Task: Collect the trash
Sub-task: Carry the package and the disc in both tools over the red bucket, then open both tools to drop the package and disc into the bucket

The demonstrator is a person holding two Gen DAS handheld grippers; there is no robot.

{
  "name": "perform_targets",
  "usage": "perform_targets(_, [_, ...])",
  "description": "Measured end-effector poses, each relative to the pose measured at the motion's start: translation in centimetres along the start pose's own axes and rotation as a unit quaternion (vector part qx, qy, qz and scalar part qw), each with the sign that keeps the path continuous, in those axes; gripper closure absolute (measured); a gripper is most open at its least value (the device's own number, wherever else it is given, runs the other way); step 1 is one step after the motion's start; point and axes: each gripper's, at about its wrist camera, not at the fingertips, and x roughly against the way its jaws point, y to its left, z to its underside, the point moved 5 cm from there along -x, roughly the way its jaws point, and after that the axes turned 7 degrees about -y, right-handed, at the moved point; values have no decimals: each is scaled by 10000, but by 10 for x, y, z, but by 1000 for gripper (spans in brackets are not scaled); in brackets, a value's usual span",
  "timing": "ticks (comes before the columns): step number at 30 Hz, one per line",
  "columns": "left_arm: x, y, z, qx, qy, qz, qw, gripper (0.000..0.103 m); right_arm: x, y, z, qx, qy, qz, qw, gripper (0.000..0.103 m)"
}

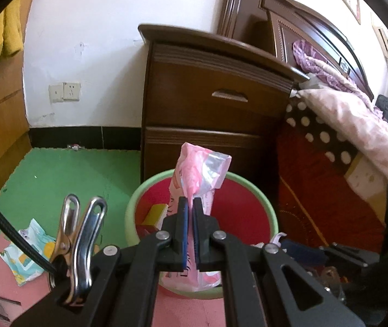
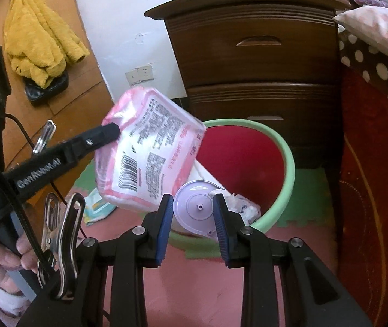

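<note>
My left gripper (image 1: 191, 204) was clamped tight on a pink wrapper (image 2: 150, 150), held above the green bin (image 2: 289, 163). My right gripper (image 2: 192, 209) stood partly open, its pads pressing a pale round bottle (image 2: 194, 207) over the bin's near rim.

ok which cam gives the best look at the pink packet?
Right wrist: the pink packet shows its whole printed face, barcode included, pinched by the left gripper beside the bin. Left wrist sees the packet only edge-on, partly hidden by its own fingers.
</note>
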Motion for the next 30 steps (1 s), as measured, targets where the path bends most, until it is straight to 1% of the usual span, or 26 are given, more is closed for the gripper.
perform_targets(6, [-24,7,17,20,202,-77,9998,100,-13,0,-2,182,-56,173,9997,72])
perform_targets(13, [-49,15,42,105,535,-180,9984,100,-30,-9,1,177,29,289,9994,72])
perform_targets(19, [-61,22,59,157,738,-234,9969,99,-42,-15,7,122,128,330,9993,72])
perform_targets(22, [-62,25,63,160,806,-270,9963,95,-47,-17,9,91,175,350,9992,72])
perform_targets(24, [-60,26,63,166,788,-269,9964,94,-50,-18,10,77,188,361,9991,72])
perform_targets(26, [-57,26,62,114,768,-295,9965,88,-51,-17,11,73,172,359,9992,72])
perform_targets(27, [-57,25,61,82,757,-315,9966,83,-51,-17,11,69,164,351,9992,72])
perform_targets(28, [-55,25,60,47,732,-341,9967,79,-52,-16,11,61,158,337,9993,72])
perform_targets(30, [-51,24,58,-6,674,-379,9970,78,-52,-15,11,44,128,328,9994,72])
